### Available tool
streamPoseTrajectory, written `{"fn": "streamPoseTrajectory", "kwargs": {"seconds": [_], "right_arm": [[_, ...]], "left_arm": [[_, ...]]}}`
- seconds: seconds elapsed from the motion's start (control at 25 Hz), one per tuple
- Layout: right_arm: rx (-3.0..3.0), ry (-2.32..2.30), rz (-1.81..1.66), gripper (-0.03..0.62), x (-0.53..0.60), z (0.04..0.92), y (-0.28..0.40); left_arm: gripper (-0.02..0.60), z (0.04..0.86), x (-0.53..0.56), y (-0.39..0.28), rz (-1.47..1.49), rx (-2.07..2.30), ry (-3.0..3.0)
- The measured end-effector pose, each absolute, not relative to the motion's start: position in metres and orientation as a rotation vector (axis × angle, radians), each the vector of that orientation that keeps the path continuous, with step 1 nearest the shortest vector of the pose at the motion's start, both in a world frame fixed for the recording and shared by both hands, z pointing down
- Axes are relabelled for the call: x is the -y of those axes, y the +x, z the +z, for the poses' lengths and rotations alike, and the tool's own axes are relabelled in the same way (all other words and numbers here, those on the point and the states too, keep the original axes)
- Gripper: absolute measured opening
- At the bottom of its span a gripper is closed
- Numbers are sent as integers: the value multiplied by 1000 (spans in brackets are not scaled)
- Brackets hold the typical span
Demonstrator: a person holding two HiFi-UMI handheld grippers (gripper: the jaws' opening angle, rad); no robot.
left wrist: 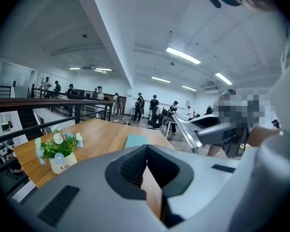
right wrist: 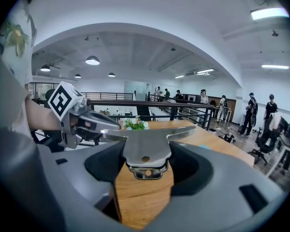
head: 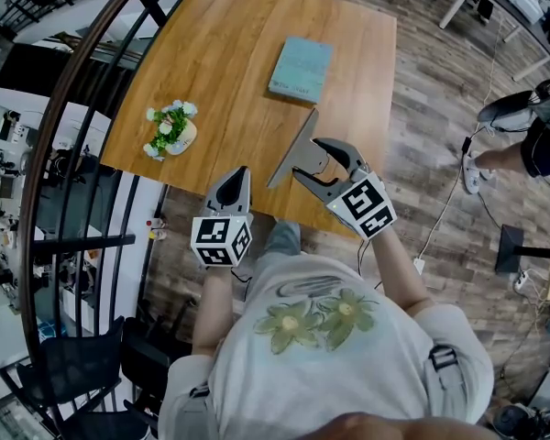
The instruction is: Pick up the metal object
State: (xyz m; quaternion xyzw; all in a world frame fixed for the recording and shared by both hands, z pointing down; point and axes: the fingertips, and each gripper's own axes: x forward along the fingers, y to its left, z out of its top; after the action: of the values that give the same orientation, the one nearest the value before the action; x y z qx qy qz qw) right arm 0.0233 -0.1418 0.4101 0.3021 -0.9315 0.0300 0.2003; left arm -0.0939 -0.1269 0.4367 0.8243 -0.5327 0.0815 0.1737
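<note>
The metal object (head: 298,136) is a flat grey T-shaped plate, held up above the near edge of the wooden table (head: 220,53). My right gripper (head: 304,158) is shut on its short tab, and the long bar runs across the jaws. In the right gripper view the tab (right wrist: 146,151) with two holes sits between the jaws of the right gripper (right wrist: 146,164). My left gripper (head: 241,172) hovers just left of it, shut and holding nothing. The left gripper view shows the left gripper (left wrist: 146,151) and the plate (left wrist: 186,129) at the right.
A teal book (head: 301,67) lies at the table's far right. A small pot of flowers (head: 170,128) stands near the left edge. A dark railing (head: 82,81) curves along the left, with a lower floor beyond it. A person's legs (head: 522,145) show at the far right.
</note>
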Motion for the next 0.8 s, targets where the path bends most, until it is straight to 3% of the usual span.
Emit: {"fn": "streamPoseTrajectory", "kwargs": {"seconds": [0.8], "right_arm": [[2644,856,68,285,131,392,25]], "left_arm": [[14,435,118,-86,235,1500,2353]]}}
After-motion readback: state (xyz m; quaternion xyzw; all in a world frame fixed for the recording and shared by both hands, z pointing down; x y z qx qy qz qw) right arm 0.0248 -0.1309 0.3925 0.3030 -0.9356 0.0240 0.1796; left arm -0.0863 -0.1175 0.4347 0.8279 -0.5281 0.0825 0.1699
